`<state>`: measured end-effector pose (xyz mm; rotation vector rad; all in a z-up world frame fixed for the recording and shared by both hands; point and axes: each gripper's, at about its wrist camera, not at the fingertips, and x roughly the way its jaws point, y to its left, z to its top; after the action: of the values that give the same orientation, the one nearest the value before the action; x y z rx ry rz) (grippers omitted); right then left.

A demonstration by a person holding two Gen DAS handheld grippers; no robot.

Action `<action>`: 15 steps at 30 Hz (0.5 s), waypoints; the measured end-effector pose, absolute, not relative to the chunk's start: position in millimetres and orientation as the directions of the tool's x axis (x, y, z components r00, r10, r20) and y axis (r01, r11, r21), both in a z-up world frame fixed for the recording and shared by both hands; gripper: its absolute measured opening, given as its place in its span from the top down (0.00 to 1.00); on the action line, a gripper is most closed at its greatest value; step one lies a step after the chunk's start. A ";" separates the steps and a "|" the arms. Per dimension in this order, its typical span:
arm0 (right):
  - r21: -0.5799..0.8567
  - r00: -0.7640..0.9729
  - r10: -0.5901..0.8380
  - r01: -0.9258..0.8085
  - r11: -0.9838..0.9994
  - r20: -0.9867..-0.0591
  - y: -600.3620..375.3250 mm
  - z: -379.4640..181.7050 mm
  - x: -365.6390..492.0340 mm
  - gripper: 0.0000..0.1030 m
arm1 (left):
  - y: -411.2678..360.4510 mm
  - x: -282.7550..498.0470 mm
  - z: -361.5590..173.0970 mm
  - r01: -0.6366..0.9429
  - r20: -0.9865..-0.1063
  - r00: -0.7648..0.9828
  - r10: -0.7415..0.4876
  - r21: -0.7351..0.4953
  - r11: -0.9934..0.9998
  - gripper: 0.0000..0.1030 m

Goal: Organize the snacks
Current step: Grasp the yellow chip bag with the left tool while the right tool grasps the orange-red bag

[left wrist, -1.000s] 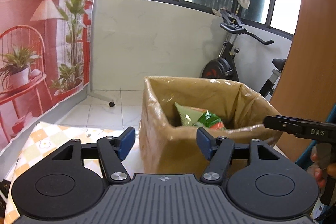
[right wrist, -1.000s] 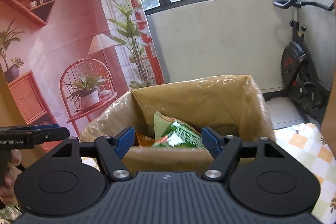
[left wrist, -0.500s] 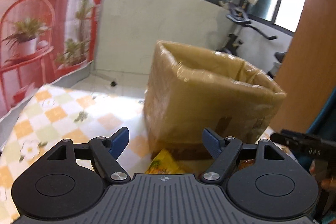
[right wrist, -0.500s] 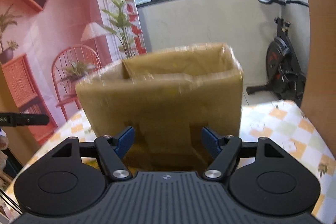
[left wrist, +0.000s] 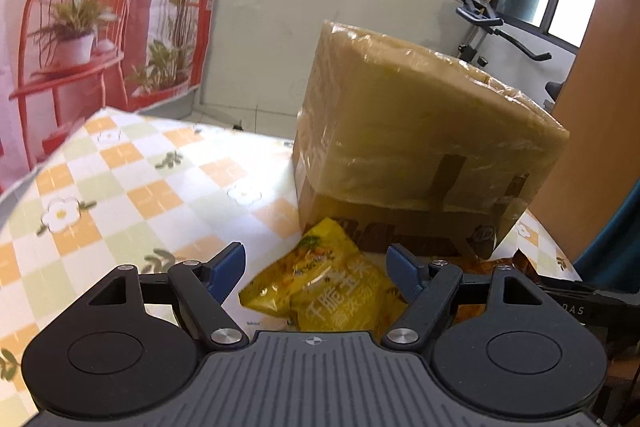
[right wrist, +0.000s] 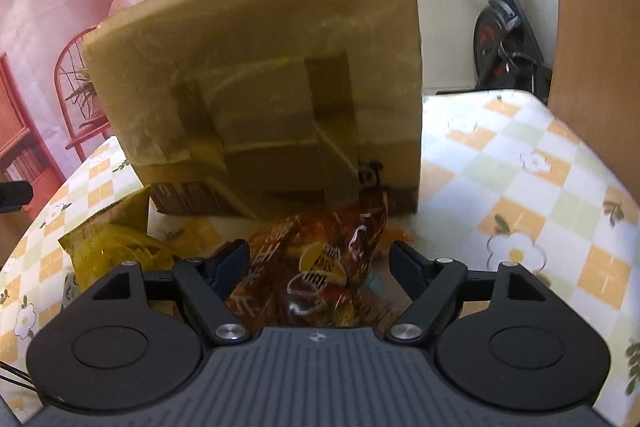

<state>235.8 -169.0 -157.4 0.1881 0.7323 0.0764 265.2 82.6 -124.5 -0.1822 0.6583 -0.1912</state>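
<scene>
A tall cardboard box [left wrist: 420, 131] wrapped in clear tape stands on the checked tablecloth [left wrist: 132, 187]; its inside is hidden from here. A yellow snack bag [left wrist: 324, 283] lies in front of it, between the open jaws of my left gripper [left wrist: 316, 267]. The box [right wrist: 260, 79] also shows in the right wrist view. There a brown-orange snack bag [right wrist: 320, 263] lies between the open jaws of my right gripper [right wrist: 320, 263], and the yellow bag [right wrist: 112, 243] lies to its left. Neither gripper holds anything.
An exercise bike [right wrist: 508, 39] stands on the floor behind the table. A wooden panel [left wrist: 600, 75] rises at the right. A red printed backdrop [left wrist: 80, 27] hangs at the left. The other gripper's body [left wrist: 580, 301] shows at the right in the left wrist view.
Both grippers have dropped from above the box rim to table level in front of it. The box's inside is out of sight and the two bags on the table have come into view.
</scene>
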 end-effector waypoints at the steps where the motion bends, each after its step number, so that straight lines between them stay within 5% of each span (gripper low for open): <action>1: 0.212 0.744 0.147 -0.007 0.977 -0.652 -170.2 -158.6 235.8 0.23 | 83.7 266.5 -126.9 0.114 -0.592 0.771 -0.236 -0.237 0.965 0.23; 15: 0.243 0.739 0.190 -0.037 0.969 -0.646 -164.4 -168.2 242.7 0.20 | 66.5 257.9 -158.4 0.050 -0.650 0.732 -0.202 -0.245 0.968 0.23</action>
<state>242.7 -164.4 -168.2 0.2211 0.7303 0.1255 257.9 66.5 -158.4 -0.2176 0.7373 -0.1399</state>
